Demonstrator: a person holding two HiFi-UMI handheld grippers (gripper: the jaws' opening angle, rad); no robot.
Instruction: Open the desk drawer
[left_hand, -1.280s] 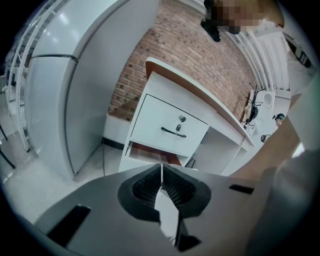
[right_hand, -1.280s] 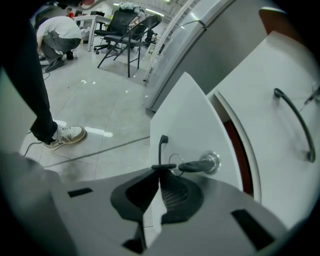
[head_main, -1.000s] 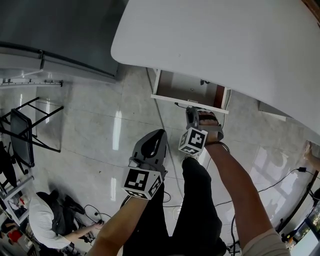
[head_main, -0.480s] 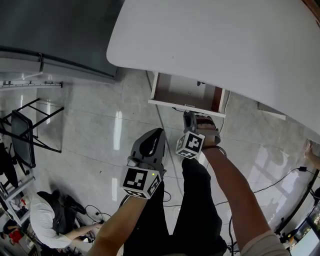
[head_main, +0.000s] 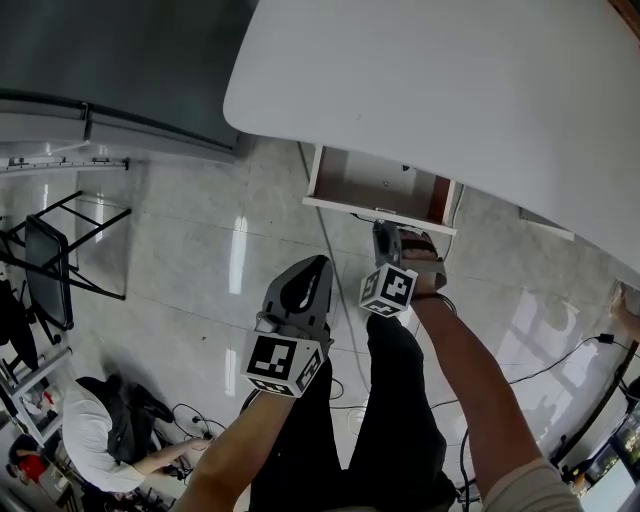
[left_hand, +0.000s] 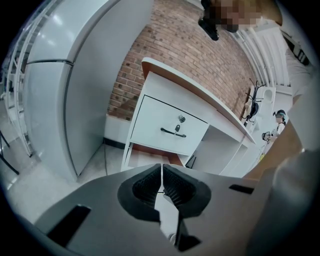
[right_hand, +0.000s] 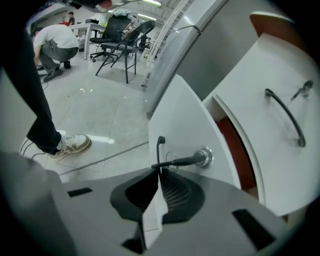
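Observation:
Under the white desk top (head_main: 450, 90) the lower drawer (head_main: 340, 204) stands pulled out, its brown inside showing. My right gripper (head_main: 382, 228) is at the drawer's front edge, shut on the thin black handle (right_hand: 177, 161) of the white drawer front (right_hand: 182, 120). In the right gripper view the handle runs across the jaw tips (right_hand: 160, 170). The upper drawer (left_hand: 170, 125), with its own black handle (left_hand: 173, 132) and a key, is closed. My left gripper (head_main: 318, 266) hangs over the floor left of the right one, shut with nothing between its pads (left_hand: 161, 177).
A tall grey cabinet (head_main: 120, 60) stands left of the desk. A black chair frame (head_main: 60, 260) and a crouching person (head_main: 95, 440) are at the lower left. A cable (head_main: 325, 250) runs over the tiled floor. My dark-trousered legs (head_main: 395, 400) are below the grippers.

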